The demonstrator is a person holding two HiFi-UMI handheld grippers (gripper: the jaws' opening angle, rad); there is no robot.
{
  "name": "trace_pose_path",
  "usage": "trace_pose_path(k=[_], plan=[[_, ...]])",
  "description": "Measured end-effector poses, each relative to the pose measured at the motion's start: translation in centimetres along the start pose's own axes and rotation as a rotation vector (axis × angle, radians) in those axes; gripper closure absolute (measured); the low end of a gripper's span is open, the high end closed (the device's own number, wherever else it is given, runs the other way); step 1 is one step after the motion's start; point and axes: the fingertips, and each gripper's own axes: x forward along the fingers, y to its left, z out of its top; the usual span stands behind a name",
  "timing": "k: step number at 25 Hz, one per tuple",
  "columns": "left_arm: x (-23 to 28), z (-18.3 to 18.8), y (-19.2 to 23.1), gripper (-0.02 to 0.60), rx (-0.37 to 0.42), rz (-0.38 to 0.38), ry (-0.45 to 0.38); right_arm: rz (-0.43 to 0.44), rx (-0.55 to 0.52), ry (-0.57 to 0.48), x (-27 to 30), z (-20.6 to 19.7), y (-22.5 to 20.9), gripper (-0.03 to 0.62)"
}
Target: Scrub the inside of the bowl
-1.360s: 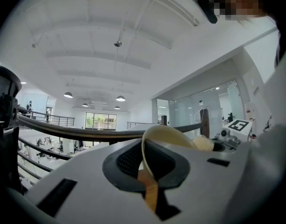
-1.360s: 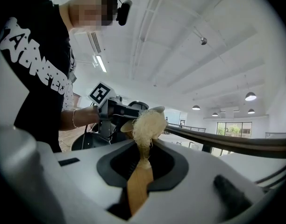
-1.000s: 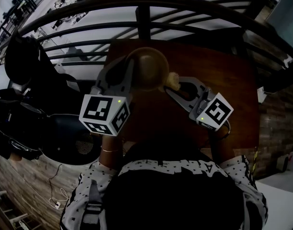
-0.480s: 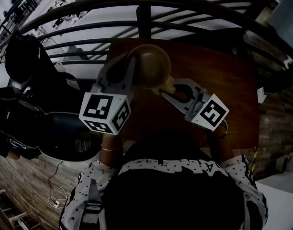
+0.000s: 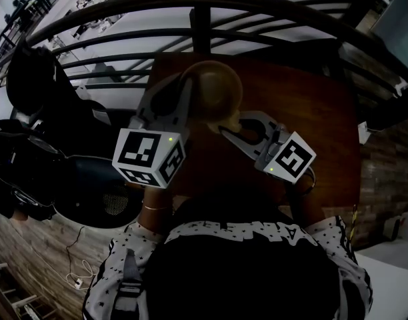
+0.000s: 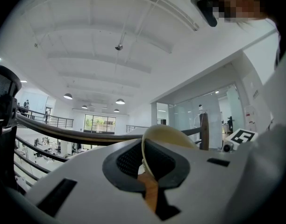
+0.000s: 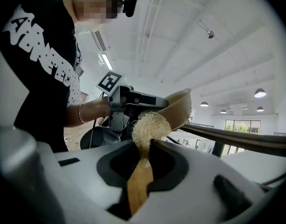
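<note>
Tan bowl [image 5: 216, 93] upper centre in your head view, rim pinched in your left gripper [image 5: 184, 89], your right gripper [image 5: 232, 131] just lower right clamping a brush [image 7: 149, 127] by its handle, fibre head at the bowl's lip plain only in right gripper view.

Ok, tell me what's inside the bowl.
The brush has its fibres at the bowl's rim. How far they reach in cannot be told: the head view shows only the bowl's outside, and the rest of the inside is covered.
</note>
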Motion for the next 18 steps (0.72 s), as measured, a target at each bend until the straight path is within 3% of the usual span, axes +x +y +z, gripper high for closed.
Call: trace_pose_path(k=[18], plan=[[0.7,0.1,-1.4,0.557,-0.006,-0.028,-0.016,0.005,-0.006,0.004,0.5,-0.3,0.4,0.534]])
